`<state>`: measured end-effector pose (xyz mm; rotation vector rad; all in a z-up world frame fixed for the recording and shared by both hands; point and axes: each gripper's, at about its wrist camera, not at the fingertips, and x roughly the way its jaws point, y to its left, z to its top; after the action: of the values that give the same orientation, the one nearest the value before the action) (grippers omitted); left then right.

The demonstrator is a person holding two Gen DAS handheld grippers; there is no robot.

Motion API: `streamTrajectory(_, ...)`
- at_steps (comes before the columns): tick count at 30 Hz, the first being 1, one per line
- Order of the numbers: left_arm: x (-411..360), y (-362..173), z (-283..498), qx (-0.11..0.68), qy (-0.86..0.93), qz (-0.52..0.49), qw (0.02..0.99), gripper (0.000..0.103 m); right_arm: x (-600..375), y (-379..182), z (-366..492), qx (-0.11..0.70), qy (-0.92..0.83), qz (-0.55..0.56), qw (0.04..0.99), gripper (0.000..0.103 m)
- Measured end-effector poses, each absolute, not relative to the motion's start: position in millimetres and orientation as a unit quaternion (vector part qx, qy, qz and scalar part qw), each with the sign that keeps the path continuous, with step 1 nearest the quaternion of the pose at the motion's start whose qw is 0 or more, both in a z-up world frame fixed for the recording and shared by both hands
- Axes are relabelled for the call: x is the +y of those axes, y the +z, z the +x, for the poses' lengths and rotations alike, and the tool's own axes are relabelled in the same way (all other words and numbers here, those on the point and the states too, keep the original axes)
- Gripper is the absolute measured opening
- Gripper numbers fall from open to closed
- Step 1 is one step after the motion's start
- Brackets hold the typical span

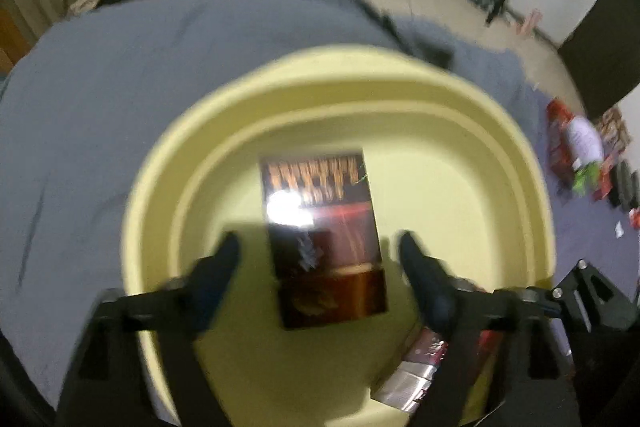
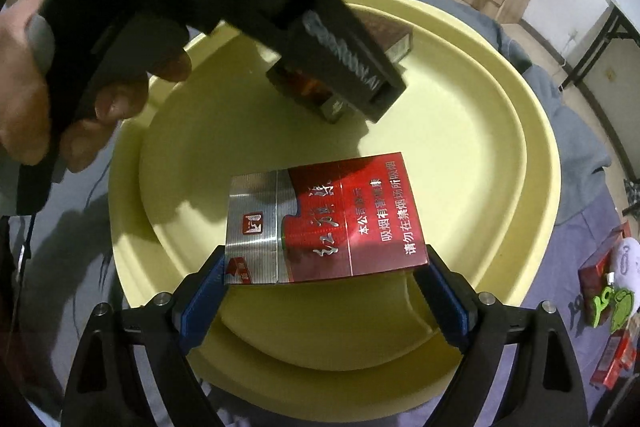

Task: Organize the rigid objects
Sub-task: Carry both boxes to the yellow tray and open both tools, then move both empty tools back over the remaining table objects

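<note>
The left gripper (image 1: 320, 247) is hanging over a pale yellow basin (image 1: 400, 75) that is sitting on a grey cloth (image 1: 120, 67). Its fingers (image 1: 228, 251) are standing spread wide, released, with a dark brown pack (image 1: 320, 227) lying flat on the basin floor between them; neither finger is touching the pack. The left wrist view is blurred, so the print on the pack cannot be read.

The right gripper (image 2: 326, 263) is pointing steeply down into the near part of the same basin (image 2: 520, 131). A red pack (image 2: 324, 219) with a silver end is lying between its blue-padded fingers (image 2: 208, 283). The near corners of the pack are sitting right at the two pads, and the pictures are not showing clearly whether the pads are pressing on it or merely flanking it, nor whether the pack is resting on the basin floor.

In the right wrist view the left gripper (image 2: 360, 79) is reaching in from the far left, held by a hand (image 2: 24, 79), and is partly hiding the brown pack (image 2: 392, 39) at the far side of the basin, well apart from the red pack.

More red packs (image 2: 600, 275) and a green item (image 2: 612, 303) are lying on the cloth to the right, outside the basin.
</note>
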<state>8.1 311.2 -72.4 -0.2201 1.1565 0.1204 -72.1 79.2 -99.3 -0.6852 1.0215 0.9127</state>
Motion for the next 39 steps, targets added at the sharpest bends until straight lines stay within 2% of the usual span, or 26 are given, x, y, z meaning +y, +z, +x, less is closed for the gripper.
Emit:
streamTrajectory(1, 314.5, -59.3, 1.7, 0.527, 0.056, -0.112, 0.84, 0.1, 81.6, -94.9, -75.2, 0.466, 0.414, -0.307, 0.719, 0.1)
streamTrajectory(2, 316.3, -50.7, -1.8, 0.519, 0.053, -0.117, 0.845, 0.103, 80.3, -91.2, -74.4, 0.471, 0.419, -0.297, 0.718, 0.103)
streamTrajectory(9, 291.4, 14.1, 0.4, 0.487, 0.04, -0.115, 0.865, 0.103, 37.3, -19.7, -54.0, 0.442, 0.417, -0.222, 0.763, 0.103)
streamTrajectory(15, 206.3, 48.2, 19.4, 0.47, -0.02, -0.088, 0.878, 0.103, -47.5, 55.2, -28.6, 0.403, 0.362, -0.19, 0.819, 0.103)
streamTrajectory(21, 112.4, 52.2, 34.0, 0.471, -0.071, -0.048, 0.878, 0.103, -166.3, 89.8, -30.3, 0.382, 0.273, -0.192, 0.862, 0.103)
streamTrajectory(25, 69.7, 30.9, 41.1, 0.486, -0.094, -0.079, 0.865, 0.103, -258.4, 94.4, -51.0, 0.376, 0.224, -0.105, 0.893, 0.103)
streamTrajectory(28, 44.6, 21.6, 41.6, 0.501, -0.105, -0.067, 0.856, 0.103, -325.3, 72.6, -67.6, 0.373, 0.153, -0.056, 0.914, 0.103)
streamTrajectory(32, 35.1, 17.4, 38.5, 0.507, -0.113, -0.063, 0.852, 0.103, -397.4, 32.6, -79.0, 0.414, 0.07, 0.009, 0.907, 0.103)
streamTrajectory(39, 48.8, 6.4, 39.5, 0.518, -0.091, -0.073, 0.847, 0.103, -411.6, 11.3, -77.6, 0.442, 0.03, 0.024, 0.896, 0.103)
